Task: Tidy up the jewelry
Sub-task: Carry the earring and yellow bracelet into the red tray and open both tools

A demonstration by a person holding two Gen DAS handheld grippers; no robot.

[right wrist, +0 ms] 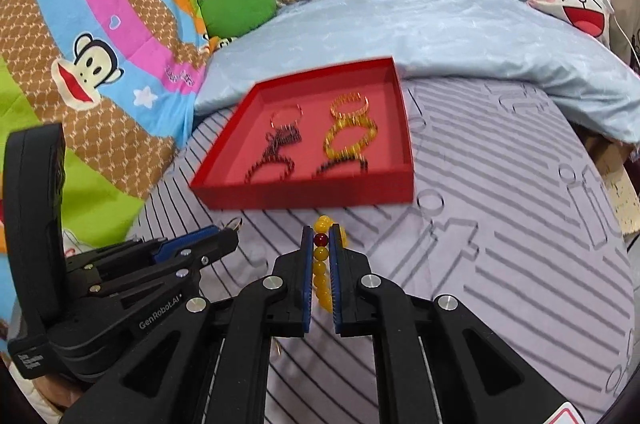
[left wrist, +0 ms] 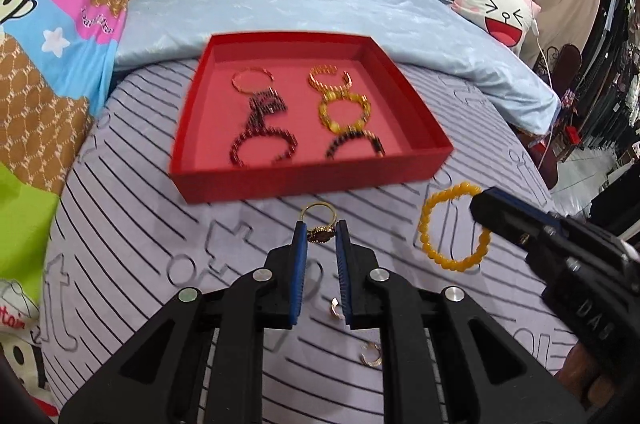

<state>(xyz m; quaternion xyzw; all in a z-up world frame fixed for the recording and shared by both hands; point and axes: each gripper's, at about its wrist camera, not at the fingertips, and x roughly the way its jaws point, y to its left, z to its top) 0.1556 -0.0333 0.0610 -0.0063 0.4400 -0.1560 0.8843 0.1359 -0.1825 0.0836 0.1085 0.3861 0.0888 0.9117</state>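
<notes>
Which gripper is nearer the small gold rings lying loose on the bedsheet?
Left. The left gripper hangs right above the loose rings; the right gripper is off to their right.

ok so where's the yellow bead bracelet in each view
Left wrist view: the yellow bead bracelet is at right, below the red tray, pinched by the right gripper.
Right wrist view: the bracelet is at bottom centre, between the right gripper's pads.
Shared landmark: the red tray, just beyond the bracelet in both.
</notes>
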